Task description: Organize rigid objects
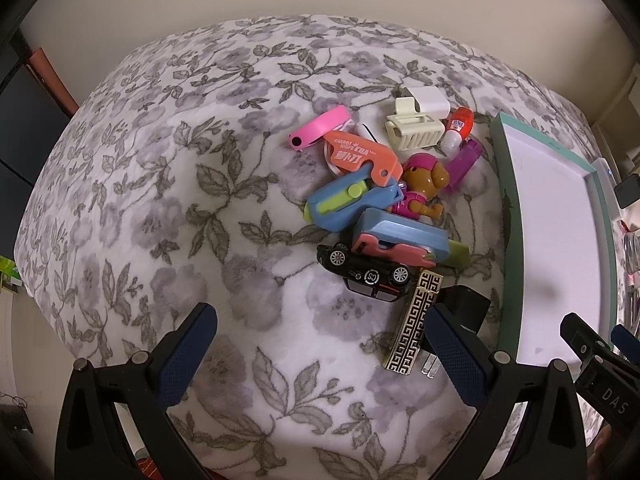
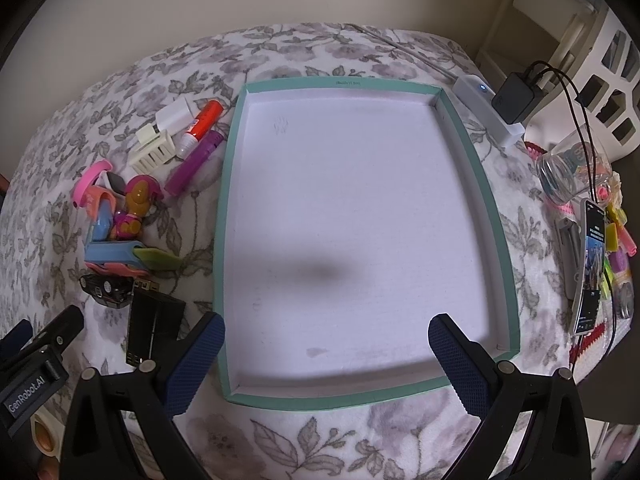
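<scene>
Now teal-rimmed box lid [image 2: 460, 152] on floral blanket [image 1: 160, 208], white inside bare. Toy pile just left of it: blue folding toy [image 1: 352, 200], black toy car [image 1: 368, 272], dog figure [image 1: 424, 188], cream hair claw [image 1: 414, 128]. My left gripper [image 1: 324, 344] and right gripper [image 2: 326, 346] both spread, holding nothing.

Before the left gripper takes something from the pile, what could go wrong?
1. The toys are stacked: the black car lies under the pink piece, so pulling it may scatter the pile.
2. The gold bar sits right at the left gripper, whose finger could knock it.
3. The soft blanket may let pieces tip.
</scene>
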